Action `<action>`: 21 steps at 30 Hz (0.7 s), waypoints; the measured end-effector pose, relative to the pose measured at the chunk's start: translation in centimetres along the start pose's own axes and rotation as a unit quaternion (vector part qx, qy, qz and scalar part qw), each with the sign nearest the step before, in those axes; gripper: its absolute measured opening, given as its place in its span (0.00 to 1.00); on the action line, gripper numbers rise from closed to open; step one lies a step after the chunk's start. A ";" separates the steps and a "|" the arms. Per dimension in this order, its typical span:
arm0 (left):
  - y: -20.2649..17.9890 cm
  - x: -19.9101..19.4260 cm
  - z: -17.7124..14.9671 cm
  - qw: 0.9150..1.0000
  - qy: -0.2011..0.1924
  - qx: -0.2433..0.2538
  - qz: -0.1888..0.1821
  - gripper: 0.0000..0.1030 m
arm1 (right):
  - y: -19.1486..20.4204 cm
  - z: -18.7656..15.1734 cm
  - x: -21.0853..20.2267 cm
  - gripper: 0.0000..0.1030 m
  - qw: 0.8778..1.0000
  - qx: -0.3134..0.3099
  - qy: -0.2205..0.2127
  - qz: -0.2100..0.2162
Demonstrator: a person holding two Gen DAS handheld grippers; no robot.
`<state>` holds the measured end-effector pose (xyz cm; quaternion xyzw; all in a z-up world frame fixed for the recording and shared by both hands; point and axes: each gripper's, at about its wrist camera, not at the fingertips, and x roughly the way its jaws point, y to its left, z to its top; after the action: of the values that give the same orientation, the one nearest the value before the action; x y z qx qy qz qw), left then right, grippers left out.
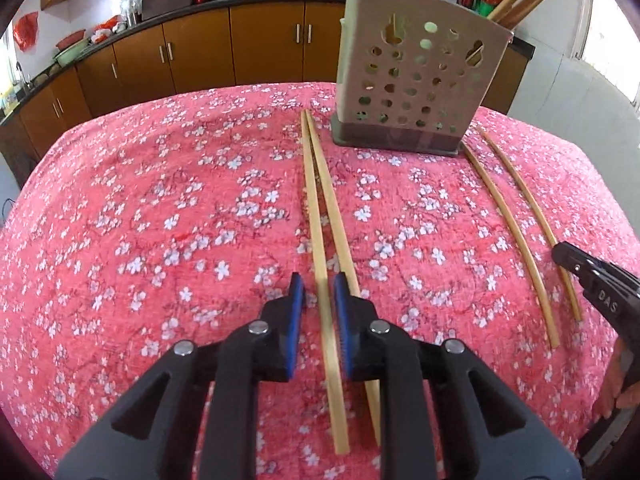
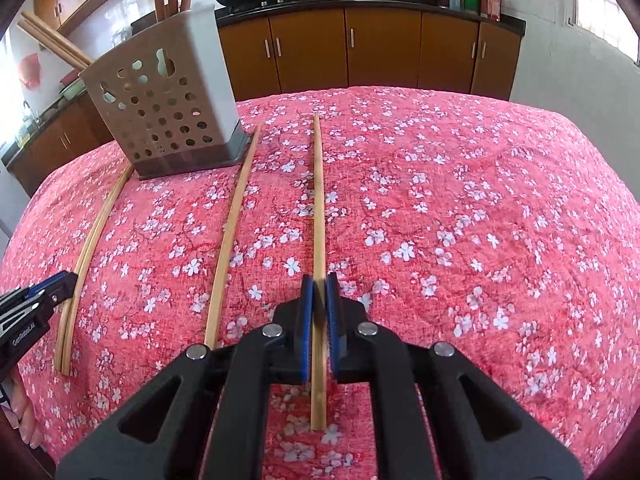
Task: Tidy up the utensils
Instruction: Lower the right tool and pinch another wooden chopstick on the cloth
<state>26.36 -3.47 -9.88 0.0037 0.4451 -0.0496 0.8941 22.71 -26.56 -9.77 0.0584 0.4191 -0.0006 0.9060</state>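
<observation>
Left tongs (image 1: 319, 286) are low over the table (image 1: 160, 200), nearly pressed together around one chopstick (image 1: 320, 240) of a touching pair; whether the pads (image 1: 341, 300) actually press it I cannot tell. Right tongs (image 2: 319, 286) pinch a single chopstick (image 2: 319, 200) lying flat. Another chopstick (image 2: 234, 232) lies just left of it. Perforated holder (image 1: 412, 80) stands upright near the far table edge, utensils inside. Bare cloth to the left in the left view, to the right in the right view.
</observation>
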 end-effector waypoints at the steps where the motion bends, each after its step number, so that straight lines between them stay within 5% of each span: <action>1: -0.1 0.2 0.1 1.000 -0.003 0.000 0.007 0.15 | 0.2 0.0 0.0 0.08 1.000 -0.003 0.000 0.001; 4: 0.1 0.8 0.6 1.000 -0.008 -0.005 0.015 0.09 | 0.6 0.0 0.2 0.08 1.000 -0.011 0.000 0.004; 13: 7.2 1.1 1.2 0.998 -0.012 -0.042 0.048 0.12 | -0.6 1.2 1.2 0.08 1.000 -0.004 -0.008 -0.007; 21: 8.4 0.6 0.7 0.998 -0.017 -0.039 0.051 0.12 | -0.8 1.3 1.3 0.08 1.000 -0.001 -0.010 -0.004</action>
<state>28.08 4.84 -10.25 -0.0096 0.4305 0.0131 0.9024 24.49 -27.47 -10.03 0.0562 0.4106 -0.0040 0.9101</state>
